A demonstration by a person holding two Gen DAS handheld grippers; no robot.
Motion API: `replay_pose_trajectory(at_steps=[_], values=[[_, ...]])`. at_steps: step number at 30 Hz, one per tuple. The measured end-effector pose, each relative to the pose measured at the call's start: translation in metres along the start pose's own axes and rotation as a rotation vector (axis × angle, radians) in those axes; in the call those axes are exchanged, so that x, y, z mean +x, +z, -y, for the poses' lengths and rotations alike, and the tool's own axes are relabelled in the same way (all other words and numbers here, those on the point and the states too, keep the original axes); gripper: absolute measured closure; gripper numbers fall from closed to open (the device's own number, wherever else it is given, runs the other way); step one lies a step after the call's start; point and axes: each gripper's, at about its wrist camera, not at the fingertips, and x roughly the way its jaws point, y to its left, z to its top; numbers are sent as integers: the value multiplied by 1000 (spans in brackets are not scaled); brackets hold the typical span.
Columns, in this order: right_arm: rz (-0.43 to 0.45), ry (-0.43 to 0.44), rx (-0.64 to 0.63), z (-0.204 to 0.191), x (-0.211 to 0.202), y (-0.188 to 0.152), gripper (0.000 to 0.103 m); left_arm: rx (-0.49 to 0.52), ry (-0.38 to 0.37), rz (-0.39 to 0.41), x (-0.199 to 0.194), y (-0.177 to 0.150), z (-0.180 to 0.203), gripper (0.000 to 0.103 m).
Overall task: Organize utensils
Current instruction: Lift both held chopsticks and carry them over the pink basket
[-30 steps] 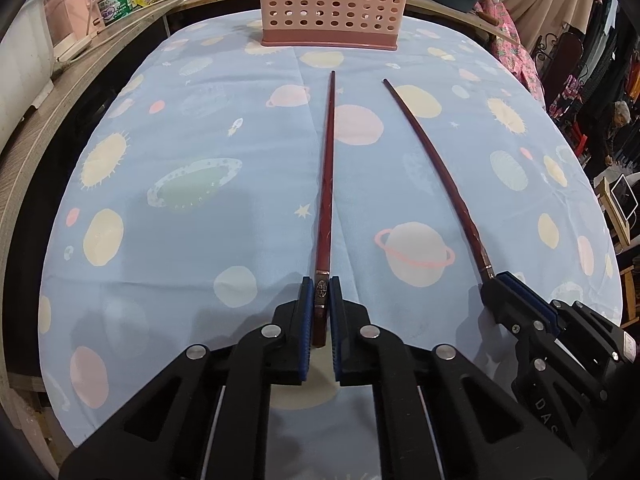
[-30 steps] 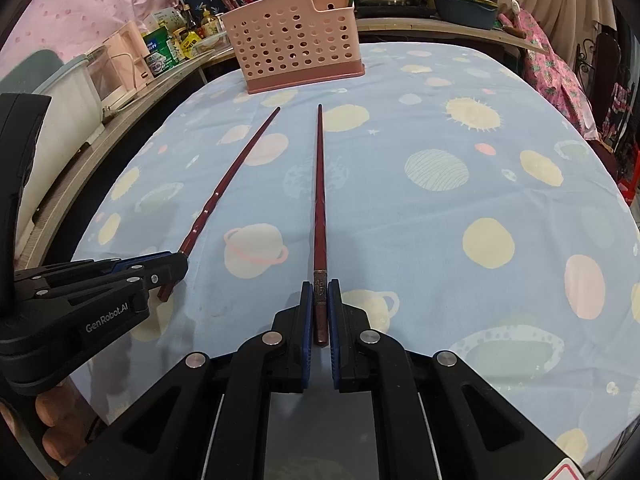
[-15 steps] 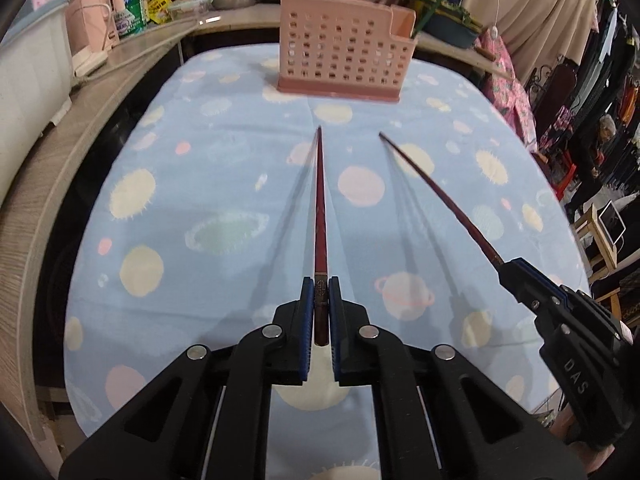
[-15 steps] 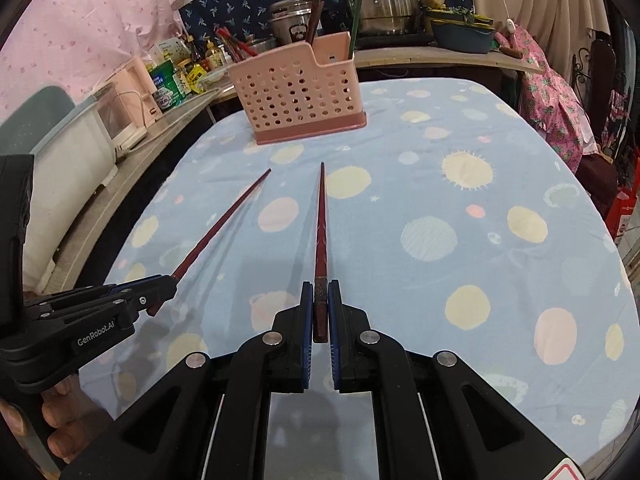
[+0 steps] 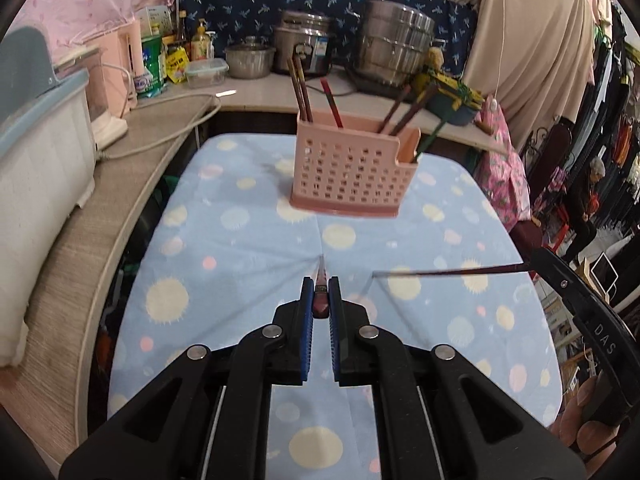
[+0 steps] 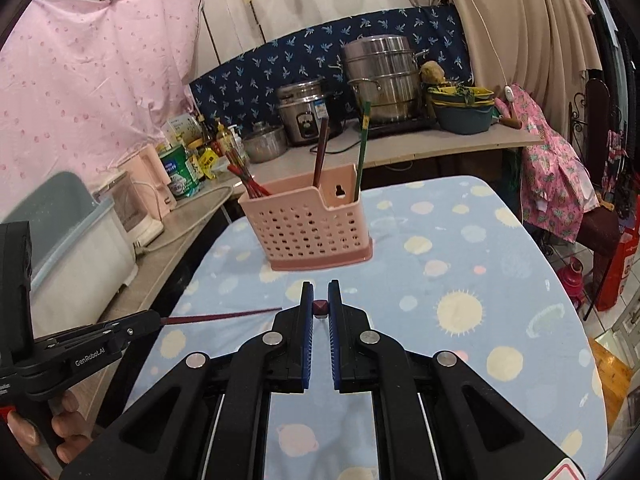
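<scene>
While both grippers hang above a table, each clamps one chopstick
Table [image 5: 248,248]: covered in a pale blue cloth printed with suns and planets, a crowded counter behind it
Basket [image 5: 348,174]: pink, perforated, standing upright at the far end of the table, well apart from both grippers; several chopsticks already stand in it, leaning
Left gripper [image 5: 321,306]: blue pads closed tight on the thick end of a dark red chopstick [image 5: 321,280], which points straight ahead toward the basket, so only a short length shows
Right gripper [image 6: 320,307]: jaws pinched on the butt of the second chopstick [image 5: 444,272]; from the left camera it shows as a long thin rod crossing above the cloth
Handling, as a judgement: these sticks look light, stiff and smooth, likely to pivot or slip in the pads; holding at the thick end, as now, leaves the tapered tip free to drop into a basket compartment
Progress: neither stick is in the basket yet
</scene>
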Motion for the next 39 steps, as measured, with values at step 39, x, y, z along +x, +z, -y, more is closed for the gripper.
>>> replay_pose_trajectory(at_steps=[39], values=[[272, 67, 56, -17, 85, 217, 96, -57, -7, 406, -1, 242, 7, 96]])
